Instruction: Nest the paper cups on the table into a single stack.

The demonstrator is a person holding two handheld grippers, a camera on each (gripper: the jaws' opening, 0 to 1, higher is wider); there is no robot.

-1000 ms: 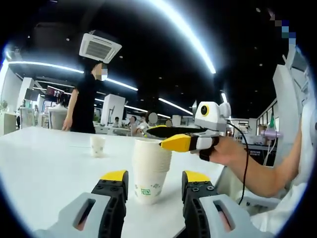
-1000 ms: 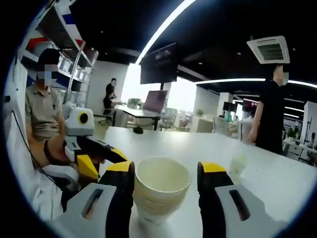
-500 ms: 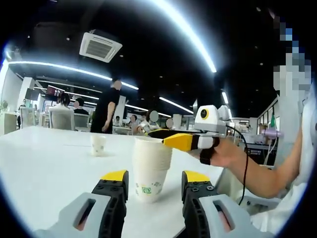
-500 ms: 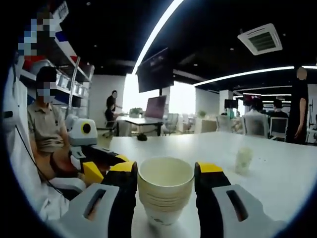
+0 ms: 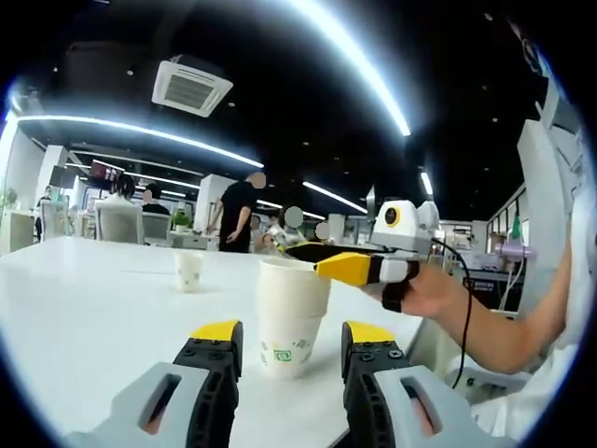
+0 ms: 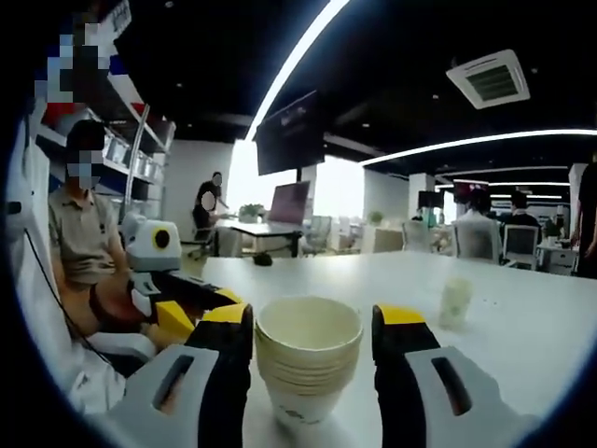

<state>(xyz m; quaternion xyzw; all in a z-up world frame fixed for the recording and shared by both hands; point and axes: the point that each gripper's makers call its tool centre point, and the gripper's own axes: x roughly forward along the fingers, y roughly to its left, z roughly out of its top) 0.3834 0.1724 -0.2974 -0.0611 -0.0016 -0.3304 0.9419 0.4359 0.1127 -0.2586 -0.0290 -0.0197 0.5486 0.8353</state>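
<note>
White surface [image 6: 522,327] in an open office, ceiling light strips overhead. Right hand-held gripper [image 6: 308,341] jaws spread either side of the cup stack [image 6: 308,359], not gripping; looks positioned to steady it. Left hand-held gripper [image 5: 280,345] also spread, holding nothing, stack just beyond. One single cup [image 6: 454,301] stands well apart, far right; likely next.

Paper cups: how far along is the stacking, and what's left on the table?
Several cups already sit nested in one stack on the white table. The right gripper straddles that stack, jaws open either side, and the left gripper faces it, also open. One single cup stands apart farther back and isn't yet on the stack.
</note>
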